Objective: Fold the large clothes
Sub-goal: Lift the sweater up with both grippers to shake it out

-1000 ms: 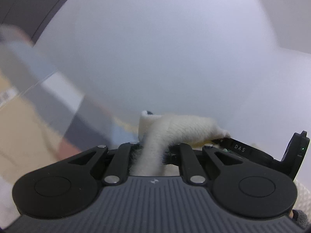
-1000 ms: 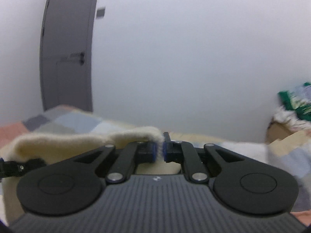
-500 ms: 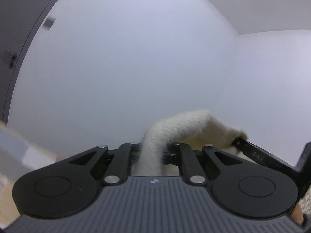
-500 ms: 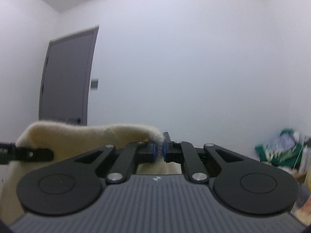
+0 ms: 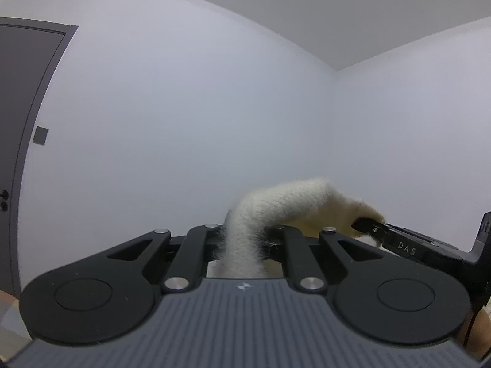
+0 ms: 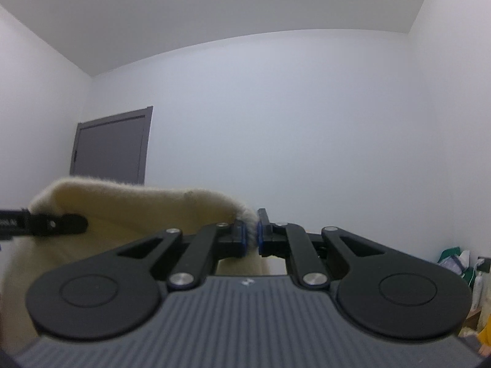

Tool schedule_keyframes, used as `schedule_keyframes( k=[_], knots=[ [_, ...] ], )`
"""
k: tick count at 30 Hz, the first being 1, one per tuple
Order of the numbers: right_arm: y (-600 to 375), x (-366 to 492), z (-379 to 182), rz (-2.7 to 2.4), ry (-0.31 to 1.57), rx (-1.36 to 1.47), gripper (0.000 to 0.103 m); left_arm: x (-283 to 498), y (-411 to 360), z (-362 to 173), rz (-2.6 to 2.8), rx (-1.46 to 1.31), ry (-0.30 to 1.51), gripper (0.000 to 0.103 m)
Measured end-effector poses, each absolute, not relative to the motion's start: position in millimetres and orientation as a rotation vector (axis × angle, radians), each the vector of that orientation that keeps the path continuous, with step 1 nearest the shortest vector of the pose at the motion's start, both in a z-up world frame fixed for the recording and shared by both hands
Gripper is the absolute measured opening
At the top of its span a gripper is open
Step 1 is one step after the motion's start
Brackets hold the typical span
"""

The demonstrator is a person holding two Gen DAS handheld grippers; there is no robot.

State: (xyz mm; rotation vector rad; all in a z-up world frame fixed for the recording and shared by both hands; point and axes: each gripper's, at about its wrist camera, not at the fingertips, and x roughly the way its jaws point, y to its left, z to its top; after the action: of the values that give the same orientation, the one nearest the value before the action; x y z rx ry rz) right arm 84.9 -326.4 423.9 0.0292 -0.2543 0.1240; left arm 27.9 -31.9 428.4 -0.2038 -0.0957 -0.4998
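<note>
left wrist: faces wall point(image 5: 199, 122) | right wrist: same wall, door point(image 6: 112, 150)

You are standing in a plain room of a home. Bare white walls point(image 6: 307, 122) meet a white ceiling point(image 6: 214, 6) around you, and a dark grey door point(image 6: 112, 150) with a handle sits in the far wall, a small grey switch plate point(image 5: 40, 135) beside it. Bags and household clutter point(image 6: 457, 263) pile up in the right-hand corner.
</note>
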Motion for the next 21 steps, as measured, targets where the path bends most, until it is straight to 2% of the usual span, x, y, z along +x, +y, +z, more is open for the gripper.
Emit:
schedule_keyframes(
  k=[2,5,10,18,21],
  knots=[
    [-319.2,105.2,417.3,0.117,-0.234,-0.005,0.010,37.4,-36.3,425.3,-0.463,-0.188,-0.059,0.012],
    [-305.1,154.3,395.0,0.128,-0.147,-0.042,0.010,94.6,-49.2,391.1,-0.390,-0.156,0.028,0.012],
    [-301.2,269.6,326.3,0.113,0.009,-0.010,0.010,213.1,-63.5,299.6,-0.348,-0.185,0.147,0.012],
    [-302.9,482.2,168.4,0.075,0.239,0.012,0.010,421.3,-90.8,126.2,-0.320,-0.189,0.315,0.012],
    [-311.5,519.4,122.1,0.061,0.259,-0.027,0.010,502.6,-86.1,68.5,-0.312,-0.210,0.373,0.012]
  ],
)
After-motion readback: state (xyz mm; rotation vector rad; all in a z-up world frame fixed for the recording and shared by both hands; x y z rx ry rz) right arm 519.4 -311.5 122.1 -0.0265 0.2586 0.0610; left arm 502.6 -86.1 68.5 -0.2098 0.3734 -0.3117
